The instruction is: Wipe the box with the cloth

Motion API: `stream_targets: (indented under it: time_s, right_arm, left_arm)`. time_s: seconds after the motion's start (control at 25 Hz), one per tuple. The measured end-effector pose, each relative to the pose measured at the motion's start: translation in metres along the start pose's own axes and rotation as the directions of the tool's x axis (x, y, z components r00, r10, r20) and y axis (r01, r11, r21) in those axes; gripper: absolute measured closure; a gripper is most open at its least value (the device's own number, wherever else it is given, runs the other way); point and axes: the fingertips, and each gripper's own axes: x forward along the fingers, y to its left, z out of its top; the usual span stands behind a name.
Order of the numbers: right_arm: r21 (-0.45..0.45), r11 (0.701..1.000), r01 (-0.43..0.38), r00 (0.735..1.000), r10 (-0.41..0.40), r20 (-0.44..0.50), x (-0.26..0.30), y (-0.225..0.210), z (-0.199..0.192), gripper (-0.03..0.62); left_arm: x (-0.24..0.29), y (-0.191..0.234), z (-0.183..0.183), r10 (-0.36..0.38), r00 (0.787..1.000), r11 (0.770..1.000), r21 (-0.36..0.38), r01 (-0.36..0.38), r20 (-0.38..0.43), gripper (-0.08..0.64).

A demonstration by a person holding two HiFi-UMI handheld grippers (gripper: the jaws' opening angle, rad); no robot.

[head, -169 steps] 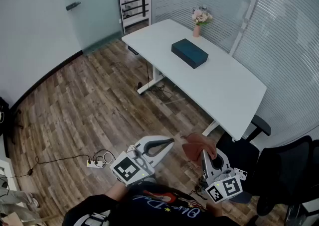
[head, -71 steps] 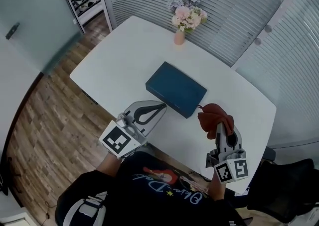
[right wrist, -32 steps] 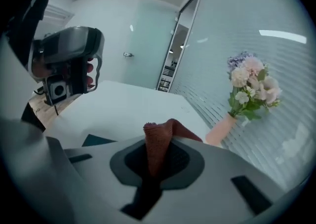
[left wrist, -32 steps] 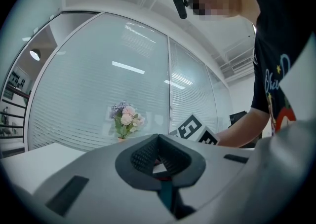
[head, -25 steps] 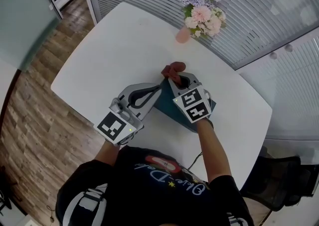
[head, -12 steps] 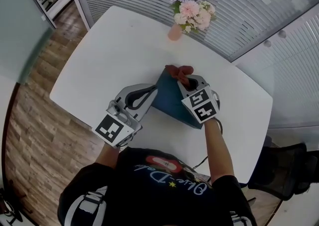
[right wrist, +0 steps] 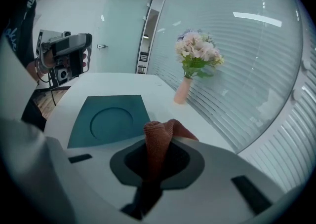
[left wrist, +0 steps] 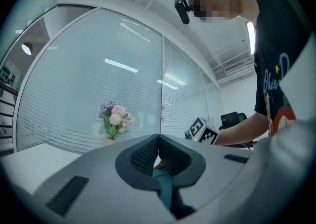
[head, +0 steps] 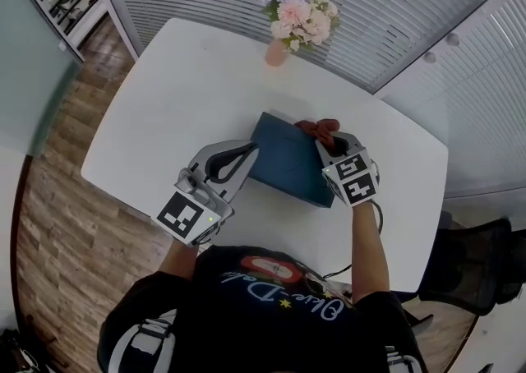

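Observation:
A flat teal box (head: 288,164) lies on the white table (head: 173,84). My right gripper (head: 327,135) is shut on a bunched red-brown cloth (head: 317,126), which sits at the box's far right corner. In the right gripper view the cloth (right wrist: 158,141) sticks up between the jaws, with the box (right wrist: 108,119) ahead on the left. My left gripper (head: 249,148) is shut, its tips against the box's left edge. In the left gripper view the closed tips (left wrist: 158,139) meet, and a strip of teal box (left wrist: 163,184) shows behind them.
A pink vase of flowers (head: 277,51) stands near the table's far edge, also in the right gripper view as the vase (right wrist: 183,90). Slatted glass walls lie beyond. A black office chair (head: 481,269) is at the right and wooden floor (head: 49,199) at the left.
Earlier the person came up to the table with the cloth in the right gripper. In the last half second the right gripper and cloth slid right along the box's far edge. The left gripper stayed at the box.

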Motion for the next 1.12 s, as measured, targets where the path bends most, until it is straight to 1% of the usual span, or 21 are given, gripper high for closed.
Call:
stream_targets:
  time_s: [0.24, 0.4, 0.52, 0.72, 0.8, 0.88, 0.96, 1.0, 1.08, 1.12]
  right_arm:
    - [0.044, 0.997, 0.064, 0.998, -0.063, -0.03, -0.021, -0.013, -0.03, 0.565]
    - [0.073, 0.992, 0.099, 0.994, -0.096, -0.046, -0.034, -0.017, -0.045, 0.565]
    - [0.078, 0.989, 0.125, 0.991, -0.121, -0.064, -0.041, -0.02, -0.054, 0.565]
    - [0.107, 0.984, 0.144, 0.988, -0.137, -0.075, -0.046, -0.022, -0.063, 0.565]
    - [0.105, 0.984, 0.147, 0.987, -0.139, -0.078, -0.046, -0.023, -0.062, 0.565]
    - [0.104, 0.979, 0.176, 0.982, -0.168, -0.08, -0.048, -0.027, -0.06, 0.565]
    - [0.108, 0.964, 0.242, 0.97, -0.237, -0.059, -0.056, -0.038, -0.051, 0.565]
    - [0.105, 0.954, 0.279, 0.96, -0.277, -0.034, -0.061, -0.045, -0.042, 0.565]
    - [0.092, 0.934, 0.344, 0.936, -0.349, 0.044, -0.072, -0.056, -0.015, 0.565]
    - [0.083, 0.927, 0.365, 0.924, -0.371, 0.095, -0.076, -0.057, 0.002, 0.565]
  left_arm:
    - [0.0, -0.003, -0.001, -0.017, 1.0, 1.0, 0.012, 0.017, 0.0, 0.557]
    - [-0.002, -0.003, 0.0, -0.011, 1.0, 1.0, 0.011, 0.011, 0.002, 0.557]
    - [-0.003, -0.004, 0.0, -0.006, 1.0, 1.0, 0.007, 0.006, 0.005, 0.557]
    - [-0.003, -0.005, 0.001, -0.01, 1.0, 1.0, 0.001, 0.01, 0.018, 0.557]
    - [-0.004, -0.005, 0.002, -0.012, 1.0, 1.0, 0.004, 0.012, 0.023, 0.557]
    - [-0.004, -0.005, 0.003, -0.008, 1.0, 1.0, 0.002, 0.008, 0.024, 0.557]
    - [-0.006, -0.003, 0.003, -0.003, 1.0, 1.0, 0.004, 0.003, 0.015, 0.557]
    - [-0.007, -0.002, 0.002, -0.002, 1.0, 1.0, 0.006, 0.002, 0.012, 0.557]
    - [-0.008, 0.0, 0.0, 0.004, 1.0, 1.0, 0.008, -0.004, 0.009, 0.557]
    - [-0.009, 0.001, 0.0, 0.009, 1.0, 1.0, 0.005, -0.009, 0.01, 0.557]
